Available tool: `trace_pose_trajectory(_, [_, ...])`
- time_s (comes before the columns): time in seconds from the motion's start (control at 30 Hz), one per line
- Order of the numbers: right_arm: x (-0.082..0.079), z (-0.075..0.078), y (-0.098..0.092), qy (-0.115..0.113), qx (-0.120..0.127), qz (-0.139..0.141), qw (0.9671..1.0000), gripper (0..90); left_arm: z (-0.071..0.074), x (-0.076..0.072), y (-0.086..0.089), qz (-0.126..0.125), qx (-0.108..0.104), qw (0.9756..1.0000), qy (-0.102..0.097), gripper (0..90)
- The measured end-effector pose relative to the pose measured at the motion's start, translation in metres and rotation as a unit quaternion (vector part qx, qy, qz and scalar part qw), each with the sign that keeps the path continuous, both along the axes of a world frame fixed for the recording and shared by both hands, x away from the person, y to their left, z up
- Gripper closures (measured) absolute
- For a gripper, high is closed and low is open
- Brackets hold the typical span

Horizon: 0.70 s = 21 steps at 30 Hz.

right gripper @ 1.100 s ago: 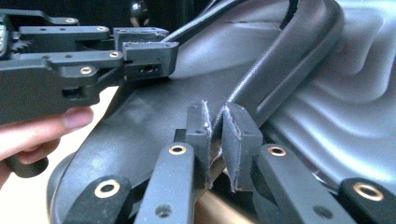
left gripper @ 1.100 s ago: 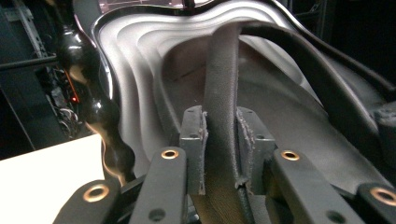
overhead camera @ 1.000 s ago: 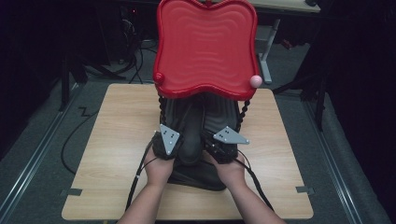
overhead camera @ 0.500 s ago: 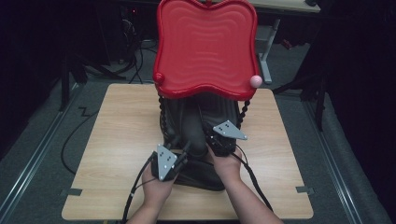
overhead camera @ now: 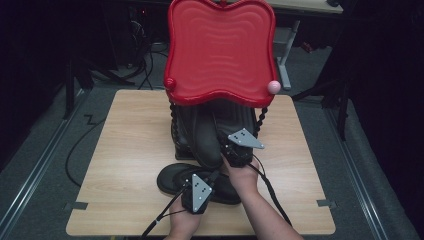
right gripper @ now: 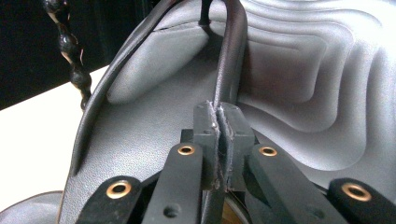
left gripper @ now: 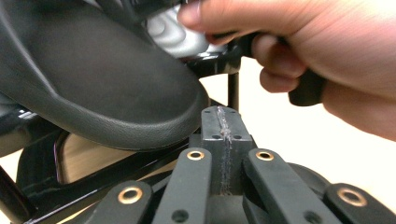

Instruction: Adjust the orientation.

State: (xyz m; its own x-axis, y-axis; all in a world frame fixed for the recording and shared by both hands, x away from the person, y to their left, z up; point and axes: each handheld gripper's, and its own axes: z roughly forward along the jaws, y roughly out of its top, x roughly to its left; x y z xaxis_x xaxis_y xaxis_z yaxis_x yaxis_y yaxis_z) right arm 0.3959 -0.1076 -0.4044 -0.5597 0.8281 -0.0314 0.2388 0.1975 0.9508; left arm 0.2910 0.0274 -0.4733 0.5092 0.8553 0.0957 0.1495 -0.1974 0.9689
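Right gripper, seen from the high view, sits at the right side of the tall black leather bag that stands in the middle of the light wooden bench. In the right gripper view its jaws are pressed together on a thin black leather strap, whose edge runs between the pads and rises in a loop against the bag's rippled grey wall. A string of dark beads hangs at the left of that view.

The left gripper lies nearer the person, at the front of the bench, over a flat black leather flap that spreads out from the foot of the bag. In the left gripper view its jaws have just been closing and now meet with nothing between them; the rounded edge of the flap is just above and to the left of the tips, apart from them. The person's right hand shows at the upper right of that view, wrapped around the other gripper's handle.

Behind the bag, a glossy red moulded plastic panel with a wavy outline stands upright and hides the bag's top. A small pink ball sits at its lower right corner and a red knob at its lower left.
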Motion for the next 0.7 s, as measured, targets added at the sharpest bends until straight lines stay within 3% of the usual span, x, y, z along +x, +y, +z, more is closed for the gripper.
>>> trace_pose_trajectory(0.07, [0.001, 0.000, 0.000, 0.003, -0.001, -0.001, 1.0000, 86.5, 0.001, 0.007, 0.005, 0.016, 0.004, 0.9998, 0.008, 89.8])
trace_pose_trajectory(0.13, [0.003, -0.001, -0.001, 0.004, 0.001, -0.002, 1.0000, 87.3, 0.001, 0.007, 0.006, 0.023, 0.013, 0.9996, 0.004, 89.9])
trace_pose_trajectory(0.27, [0.004, -0.001, 0.001, 0.003, 0.000, 0.001, 1.0000, 87.6, 0.006, 0.010, 0.021, 0.040, -0.002, 0.9992, 0.001, 89.9])
trace_pose_trajectory(0.43, [0.005, -0.001, 0.002, 0.004, 0.005, 0.001, 1.0000, 86.7, 0.008, 0.013, 0.027, 0.051, -0.002, 0.9986, -0.009, 89.9])
trace_pose_trajectory(0.7, [-0.015, -0.003, -0.013, -0.010, 0.015, 0.026, 0.9995, 79.9, 0.009, 0.017, 0.034, 0.062, 0.002, 0.9979, -0.019, 89.8])
